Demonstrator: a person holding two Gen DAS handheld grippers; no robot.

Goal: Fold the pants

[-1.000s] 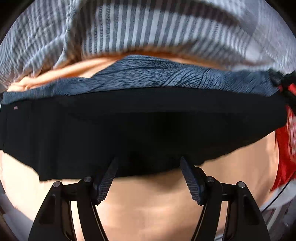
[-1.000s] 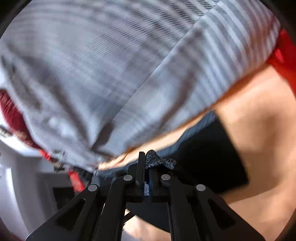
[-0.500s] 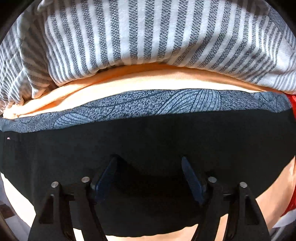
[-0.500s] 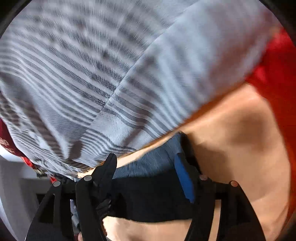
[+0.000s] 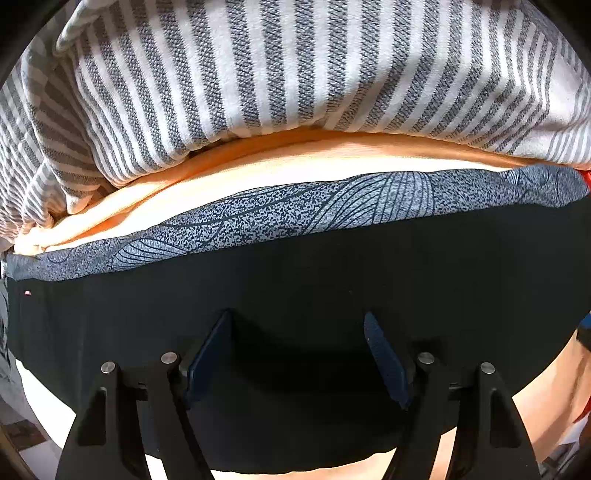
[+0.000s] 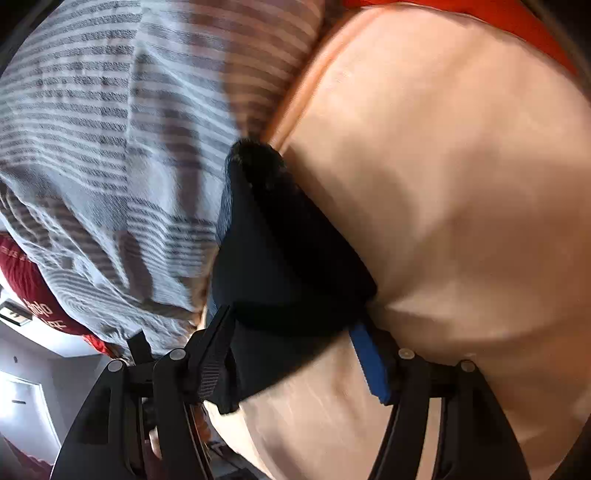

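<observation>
**Both grippers let go over the folded pants**

The right gripper, a second ago pinching a corner, is now spread wide like the left gripper, jaws apart. The black pants lie doubled on the peach bedding, beside the striped blanket. The fold looks set; smoothing probably remains.

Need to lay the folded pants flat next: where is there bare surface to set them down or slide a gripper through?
Bare peach surface lies right of the black pants, up to the red cloth. A thin peach strip runs between pants and striped cloth. The striped cloth crowds the far side.
</observation>
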